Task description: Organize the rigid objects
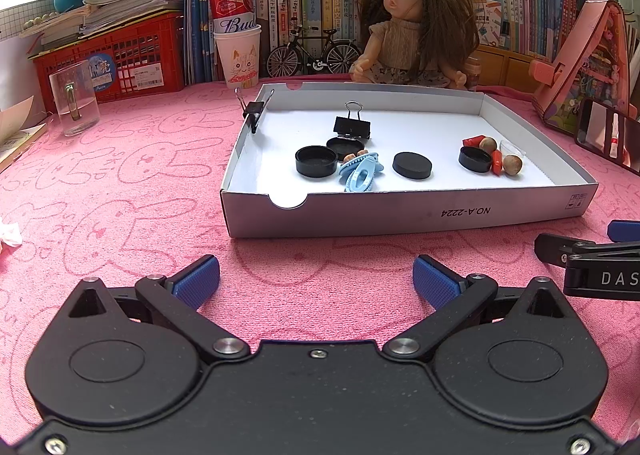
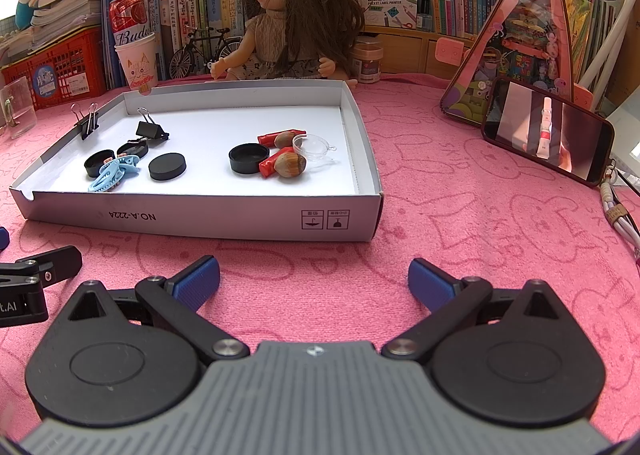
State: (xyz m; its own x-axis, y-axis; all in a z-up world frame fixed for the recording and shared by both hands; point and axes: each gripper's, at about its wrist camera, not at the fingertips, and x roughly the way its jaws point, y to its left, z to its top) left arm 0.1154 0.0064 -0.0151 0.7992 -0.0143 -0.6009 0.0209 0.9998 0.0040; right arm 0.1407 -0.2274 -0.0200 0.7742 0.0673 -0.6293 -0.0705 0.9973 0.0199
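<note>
A shallow white cardboard box (image 1: 400,211) (image 2: 200,211) lies on the pink cloth. In it are black round caps (image 1: 316,161) (image 2: 168,166), a black binder clip (image 1: 352,125) (image 2: 150,130), a light blue hair clip (image 1: 360,173) (image 2: 114,174), hazelnuts (image 1: 512,164) (image 2: 291,164), red pieces (image 1: 497,162) (image 2: 270,165) and a clear half dome (image 2: 314,146). Another binder clip (image 1: 254,111) (image 2: 88,123) is clamped on the box's left wall. My left gripper (image 1: 316,279) and right gripper (image 2: 314,281) are open and empty, just in front of the box.
A doll (image 1: 412,23) (image 2: 292,15), model bicycle (image 1: 314,51), can in a paper cup (image 1: 236,35), red crate (image 1: 108,59) and books stand behind the box. A glass mug (image 1: 74,103) is on the left. A phone (image 2: 548,131) and pink triangular toy (image 2: 524,35) are on the right.
</note>
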